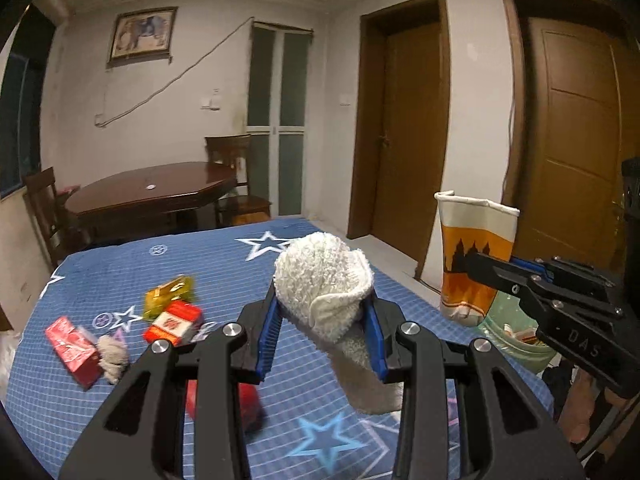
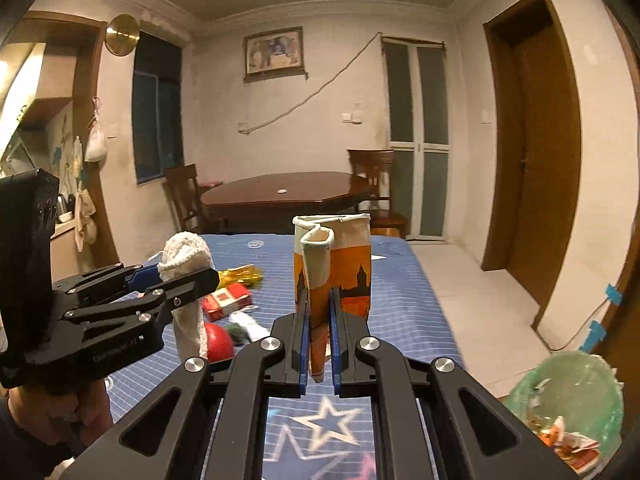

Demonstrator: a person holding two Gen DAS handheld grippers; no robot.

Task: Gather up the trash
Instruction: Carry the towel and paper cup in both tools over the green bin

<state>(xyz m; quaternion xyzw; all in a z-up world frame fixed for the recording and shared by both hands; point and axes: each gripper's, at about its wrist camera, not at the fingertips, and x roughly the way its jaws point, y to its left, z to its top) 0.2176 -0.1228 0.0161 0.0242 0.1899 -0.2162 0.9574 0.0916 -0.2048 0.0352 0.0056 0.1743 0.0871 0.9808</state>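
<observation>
Fluffy white cloth (image 1: 320,280), crushed paper cup (image 2: 332,264)

The fluffy white terry-cloth towel (image 1: 324,276) looks rough and matt. The crushed orange-printed paper cup (image 2: 332,264) is smooth. The blue star-patterned bed sheet (image 1: 200,256) is matt cloth; the dark octagonal wooden table (image 1: 152,190) shines glossy.
</observation>
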